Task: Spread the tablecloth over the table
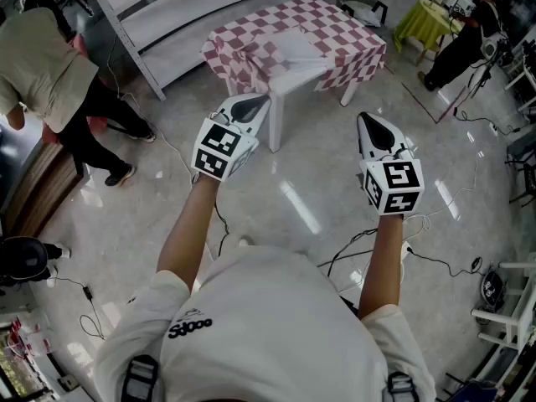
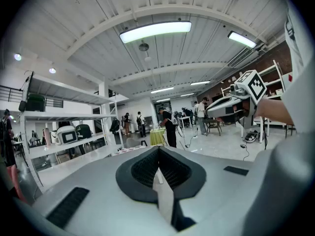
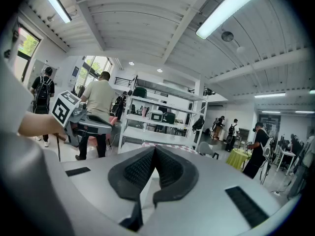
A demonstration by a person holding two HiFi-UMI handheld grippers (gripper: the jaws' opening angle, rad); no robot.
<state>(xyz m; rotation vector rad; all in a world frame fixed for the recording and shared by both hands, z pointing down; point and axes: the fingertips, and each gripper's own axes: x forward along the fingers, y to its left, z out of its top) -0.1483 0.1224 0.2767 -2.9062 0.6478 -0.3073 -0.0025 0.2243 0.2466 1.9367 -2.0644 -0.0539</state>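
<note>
Facing the table [image 1: 275,120], top seemingly only part covered

Checkered tablecloth [image 1: 339,36] bunched on it, well ahead of the left tongs [image 1: 256,101] and right tongs [image 1: 369,122], each pressed together on nothing. Best stepping close, opening wide, pinching the near hem at two spread spots, pulling evenly.

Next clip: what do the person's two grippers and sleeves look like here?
Both the left gripper and right gripper are light grey tapering shells with black ribbed pads and a cube of black-and-white square markers at the rear. The person wears a white short-sleeved T-shirt.
</note>
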